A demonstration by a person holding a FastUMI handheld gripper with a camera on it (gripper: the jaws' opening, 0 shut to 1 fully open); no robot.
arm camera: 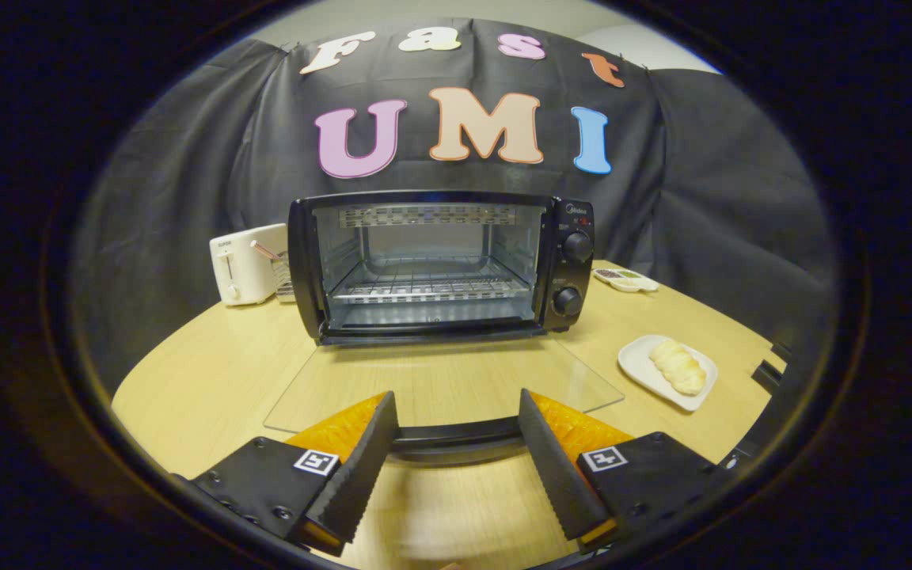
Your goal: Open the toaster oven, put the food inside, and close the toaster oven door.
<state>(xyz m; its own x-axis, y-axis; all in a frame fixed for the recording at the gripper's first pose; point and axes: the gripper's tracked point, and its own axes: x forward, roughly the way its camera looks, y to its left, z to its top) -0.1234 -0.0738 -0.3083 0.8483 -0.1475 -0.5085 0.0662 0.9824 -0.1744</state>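
- Wooden table (210, 380) carries the oven (440, 265); its glass door (444, 384) is laid flat open, so the rack is reachable.
- Gripper (452, 467) is held released, fingers apart astride the door handle (456, 439), nothing clasped.
- Food (679, 366) is left on a plate (636, 366), right of the door.

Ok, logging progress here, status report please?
Gripper open, fingers astride door handle. Toaster oven door down flat, rack bare. Food on plate, beside door; path clear.
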